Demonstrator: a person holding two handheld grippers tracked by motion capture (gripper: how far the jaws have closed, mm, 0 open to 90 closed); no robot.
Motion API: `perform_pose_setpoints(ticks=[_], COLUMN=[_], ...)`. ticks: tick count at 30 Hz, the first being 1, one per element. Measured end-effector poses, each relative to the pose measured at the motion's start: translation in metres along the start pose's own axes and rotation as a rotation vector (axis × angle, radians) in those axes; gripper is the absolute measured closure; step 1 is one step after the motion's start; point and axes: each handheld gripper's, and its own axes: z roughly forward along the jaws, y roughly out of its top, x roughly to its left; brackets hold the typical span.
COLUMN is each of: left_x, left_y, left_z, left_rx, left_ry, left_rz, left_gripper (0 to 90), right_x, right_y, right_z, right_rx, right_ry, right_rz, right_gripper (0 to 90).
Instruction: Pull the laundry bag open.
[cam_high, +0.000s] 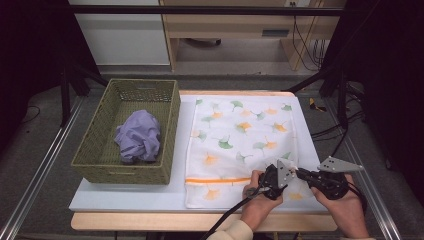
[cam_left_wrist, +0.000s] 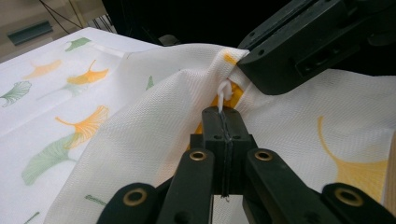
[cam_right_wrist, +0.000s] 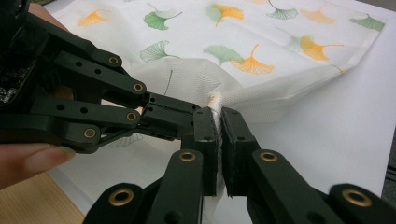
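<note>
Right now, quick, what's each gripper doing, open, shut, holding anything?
Left gripper: jaws shut on the white zipper pull of the mesh bag.
Right gripper: jaws shut on a fold of the mesh bag's fabric.

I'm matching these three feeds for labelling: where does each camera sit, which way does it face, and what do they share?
High view: above the person's side, facing forward and down on the table; both hands, left claw, right claw.
Left gripper view: rides the left claw, looking along its shut jaws at a white pull tab.
Right gripper view: rides the right claw, jaws clamping the leaf-print mesh bag; a thumb.
Shared: the bag, and each shows the other claw.
</note>
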Motion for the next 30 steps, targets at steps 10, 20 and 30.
perform_pose_setpoints(ticks=[10, 20, 30], left_x=[-0.001, -0.001, 0.000], left_y=[-0.002, -0.002, -0.004], left_z=[0.001, 0.002, 0.002], left_rx=[0.031, 0.038, 0.051], left_ry=[0.014, 0.012, 0.018], left_rz=[0.005, -0.013, -0.016], left_gripper=[90.0, 90.0, 90.0], right_x=[-0.003, -0.007, -0.012], right_y=[-0.001, -0.003, -0.007], right_z=[-0.002, -0.006, -0.008], right_rx=[-0.003, -0.010, -0.022], right_ry=[-0.008, -0.022, -0.039], right_rz=[0.022, 0.042, 0.070], right_gripper=[85.8, 85.9, 85.9])
